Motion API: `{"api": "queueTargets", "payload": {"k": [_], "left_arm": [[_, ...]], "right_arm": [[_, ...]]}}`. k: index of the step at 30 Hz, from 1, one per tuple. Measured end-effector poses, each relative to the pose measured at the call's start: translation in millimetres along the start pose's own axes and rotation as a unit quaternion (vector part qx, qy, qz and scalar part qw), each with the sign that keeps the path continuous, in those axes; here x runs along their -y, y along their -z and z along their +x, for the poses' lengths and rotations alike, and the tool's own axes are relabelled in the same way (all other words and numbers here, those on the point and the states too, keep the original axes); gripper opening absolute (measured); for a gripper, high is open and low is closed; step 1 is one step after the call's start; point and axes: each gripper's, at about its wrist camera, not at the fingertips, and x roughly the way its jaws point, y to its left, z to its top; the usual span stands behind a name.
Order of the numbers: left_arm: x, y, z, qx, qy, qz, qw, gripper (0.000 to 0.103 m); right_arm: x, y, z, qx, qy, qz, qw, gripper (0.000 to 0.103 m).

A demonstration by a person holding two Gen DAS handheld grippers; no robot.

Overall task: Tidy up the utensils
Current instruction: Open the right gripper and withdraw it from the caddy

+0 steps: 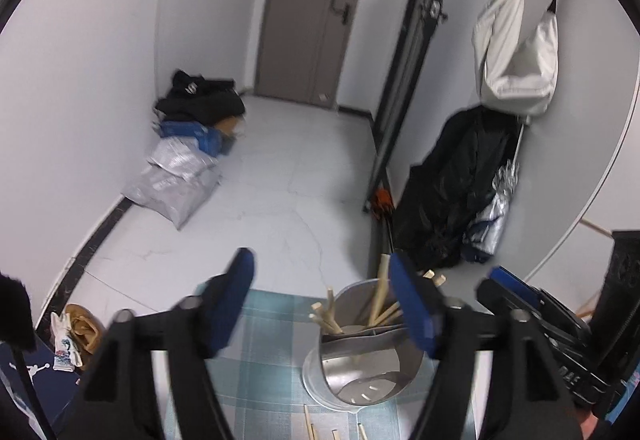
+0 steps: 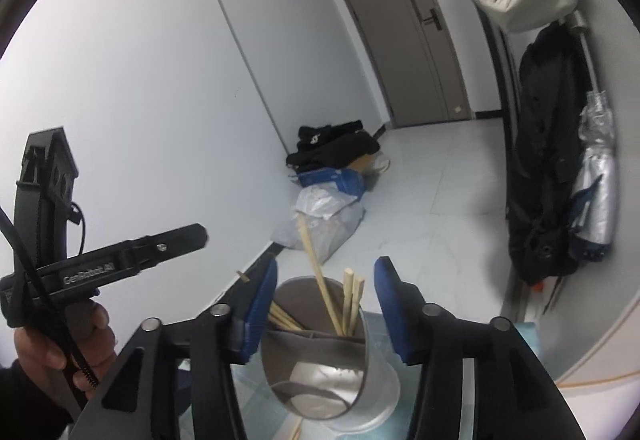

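The metal utensil holder (image 1: 362, 352) stands on a blue checked cloth (image 1: 272, 360), with wooden chopsticks (image 2: 344, 304) leaning in its rear compartment. More chopsticks (image 1: 310, 424) lie on the cloth just in front of the holder. The left gripper (image 1: 322, 300) has its jaws spread, nothing between them, its right pad beside the holder's rim. The right gripper (image 2: 326, 304) is parted too, straddling the holder's top without pressing it.
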Motion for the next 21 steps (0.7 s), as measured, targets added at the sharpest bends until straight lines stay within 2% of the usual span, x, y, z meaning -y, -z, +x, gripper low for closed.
{"api": "queueTargets", "payload": {"k": [1, 5, 7, 10, 21], "left_arm": [[0.7, 1.7, -6.9, 0.008, -0.006, 0.0, 0.9999, 0.073], [-0.5, 9.3, -25.3, 0.03, -0.022, 0.001, 0.9993, 0.084], [-0.6, 15.6, -36.5, 0.048, -0.03, 0.001, 0.9984, 0.086], [-1.5, 26.3, -45.8, 0.061, -0.035, -0.002, 0.9975, 0.091], [-4.4, 63.6, -65.4, 0.08, -0.034, 0.001, 0.9962, 0.091]], "right_arm": [[-1.9, 0.9, -5.0, 0.004, 0.004, -0.003, 1.0, 0.059], [-15.3, 7.2, -35.6, 0.029, 0.015, -0.024, 0.999, 0.071], [-25.9, 11.7, -50.6, 0.045, 0.023, -0.041, 0.998, 0.086], [-41.8, 19.6, -68.3, 0.067, 0.041, -0.061, 0.995, 0.1], [-64.8, 61.3, -98.4, 0.07, 0.083, -0.08, 0.991, 0.103]]}}
